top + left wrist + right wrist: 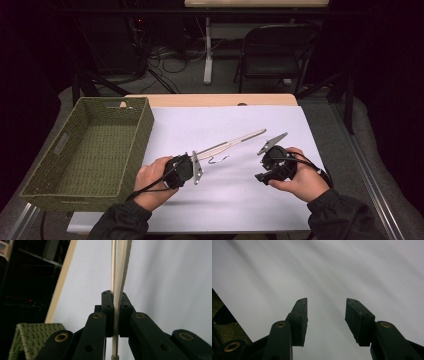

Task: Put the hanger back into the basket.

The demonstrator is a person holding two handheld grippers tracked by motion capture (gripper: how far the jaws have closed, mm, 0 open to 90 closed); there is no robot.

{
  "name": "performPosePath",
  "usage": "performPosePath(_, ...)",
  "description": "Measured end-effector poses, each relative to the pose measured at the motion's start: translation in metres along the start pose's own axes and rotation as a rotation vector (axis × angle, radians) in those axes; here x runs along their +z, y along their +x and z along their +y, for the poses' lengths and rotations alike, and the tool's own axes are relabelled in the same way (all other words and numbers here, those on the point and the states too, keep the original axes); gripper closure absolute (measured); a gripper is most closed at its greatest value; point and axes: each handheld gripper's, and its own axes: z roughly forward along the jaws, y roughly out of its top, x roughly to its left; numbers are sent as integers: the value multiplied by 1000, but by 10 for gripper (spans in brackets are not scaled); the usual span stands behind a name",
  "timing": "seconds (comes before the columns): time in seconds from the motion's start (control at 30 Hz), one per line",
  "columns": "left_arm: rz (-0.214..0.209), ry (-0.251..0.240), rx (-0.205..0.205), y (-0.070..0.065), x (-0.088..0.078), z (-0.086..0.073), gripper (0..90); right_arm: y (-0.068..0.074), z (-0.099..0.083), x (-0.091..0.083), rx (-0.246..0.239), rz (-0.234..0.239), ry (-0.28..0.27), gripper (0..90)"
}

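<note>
- Left tool (192,167) is clamped tight on the near end of the sticks (232,142) — in the left gripper view the jaws are pinched together on the pale sticks (117,277) with no gap.
- The sticks look like a pair of long chopsticks; they run from the tool up toward 2 o'clock, over the white sheet (280,200) on the desk (210,100), apparently lifted off it.
- Right tool (267,165) sits at 3 o'clock of the left one, well apart from the sticks, jaws wide open on nothing (325,322).
- Small dark squiggle (218,159) lies on the sheet just under the sticks; can't tell what it is.
- Step in hand, I'd say: carrying the picked-up sticks.
- Green basket (145,125) waits at 9 o'clock; next move likely calls for swinging left over its rim, keeping the long end from catching, then releasing.
</note>
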Motion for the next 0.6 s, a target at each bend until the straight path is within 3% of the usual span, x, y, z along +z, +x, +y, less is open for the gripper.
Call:
performPosePath(0.07,-38,-2,-37,4,1,-1,869,0,-2,5,13,5,-42,524)
performPosePath(0.1,-59,1,-56,8,2,-1,869,-1,-2,4,10,5,-12,524)
performPosePath(0.23,-114,12,-138,18,8,-2,870,-1,-2,7,25,6,-21,524)
performPosePath(0.3,-135,15,-176,24,12,-2,870,-2,-2,10,26,6,-51,524)
performPosePath(0.6,-206,28,-291,46,33,-3,870,-2,-2,15,42,9,-27,523)
